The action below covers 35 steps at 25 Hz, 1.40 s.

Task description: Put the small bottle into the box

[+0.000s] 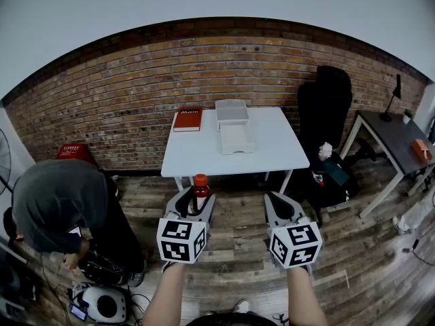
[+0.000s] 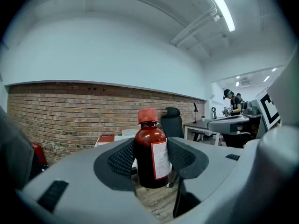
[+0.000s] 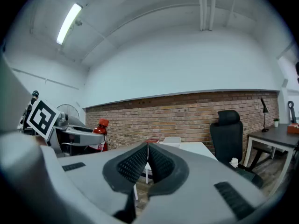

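Small bottle (image 2: 150, 153) stands upright, pinched between the pads of the left claw (image 1: 196, 204), red cap up. The right claw (image 3: 146, 161) is pressed together on nothing. Carrying looks to be the step in hand: the white box (image 1: 236, 141) sits on the counter (image 1: 275, 148), well ahead. Next, I judge, comes approaching and lowering the bottle inside.

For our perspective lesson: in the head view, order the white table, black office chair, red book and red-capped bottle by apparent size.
1. White square table
2. Black office chair
3. Red book and red-capped dark bottle: alike; the bottle is nearer and partly hidden.
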Each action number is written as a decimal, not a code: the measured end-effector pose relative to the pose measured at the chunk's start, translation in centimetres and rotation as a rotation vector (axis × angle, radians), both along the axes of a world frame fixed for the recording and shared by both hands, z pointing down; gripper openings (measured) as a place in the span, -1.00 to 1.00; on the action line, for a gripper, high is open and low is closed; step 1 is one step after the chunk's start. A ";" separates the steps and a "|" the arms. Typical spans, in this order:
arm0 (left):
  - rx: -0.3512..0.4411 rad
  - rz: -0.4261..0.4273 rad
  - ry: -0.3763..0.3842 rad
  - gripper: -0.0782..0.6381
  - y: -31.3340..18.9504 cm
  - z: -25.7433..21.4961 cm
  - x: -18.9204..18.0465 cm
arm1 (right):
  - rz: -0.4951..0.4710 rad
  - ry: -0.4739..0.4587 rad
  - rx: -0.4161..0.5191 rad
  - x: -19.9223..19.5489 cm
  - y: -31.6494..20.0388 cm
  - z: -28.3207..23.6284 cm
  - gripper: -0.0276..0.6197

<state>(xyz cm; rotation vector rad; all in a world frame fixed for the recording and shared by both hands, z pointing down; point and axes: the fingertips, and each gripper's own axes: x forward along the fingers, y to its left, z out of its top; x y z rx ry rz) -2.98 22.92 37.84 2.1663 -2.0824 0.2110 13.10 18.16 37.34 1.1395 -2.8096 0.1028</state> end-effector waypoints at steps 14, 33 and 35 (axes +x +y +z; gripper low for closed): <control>-0.020 -0.043 -0.016 -0.14 -4.0 0.2 2.6 | -0.080 0.008 -0.003 1.3 -4.1 0.6 -0.85; -0.028 -0.025 -0.002 -0.14 -11.4 1.8 -0.7 | -0.074 0.031 -0.001 -2.0 -11.2 2.0 -0.85; -0.032 -0.011 0.004 -0.14 -12.8 2.1 -1.7 | -0.063 0.037 -0.006 -3.1 -12.5 2.2 -0.85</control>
